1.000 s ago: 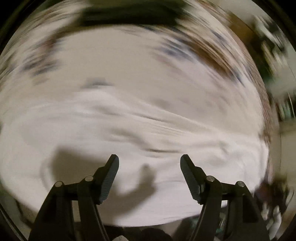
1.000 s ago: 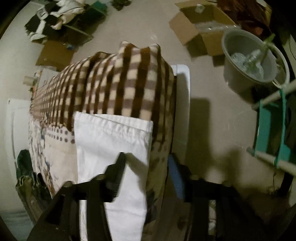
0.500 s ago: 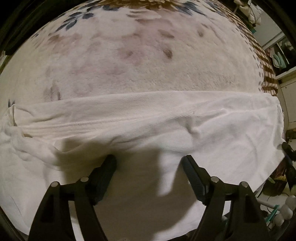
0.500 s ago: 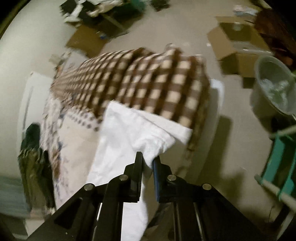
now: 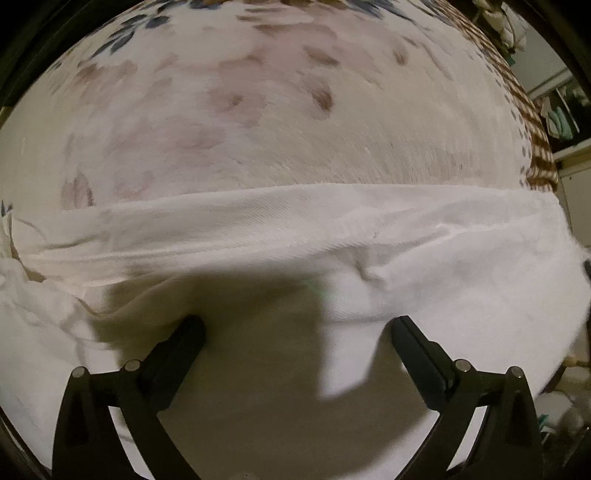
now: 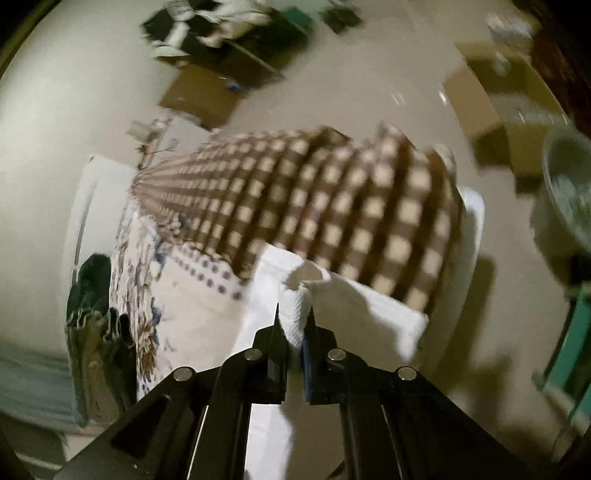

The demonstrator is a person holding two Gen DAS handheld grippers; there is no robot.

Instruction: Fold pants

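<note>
White pants (image 5: 280, 236) lie stretched across a bed covered by a floral blanket (image 5: 258, 110). My left gripper (image 5: 295, 332) is open just above the near part of the pants, its fingers wide apart and empty. In the right wrist view my right gripper (image 6: 293, 321) is shut on a bunched end of the white pants (image 6: 295, 291) and lifts it off the bed edge, over the brown checked blanket (image 6: 332, 192).
Beyond the bed the floor holds cardboard boxes (image 6: 506, 110), a grey bucket (image 6: 569, 192), a teal frame (image 6: 576, 350) and a pile of clothes (image 6: 221, 22). A dark green bag (image 6: 92, 295) stands left of the bed.
My right gripper closed on the end of the pants and raised it. My left gripper settled low over the pants, still open.
</note>
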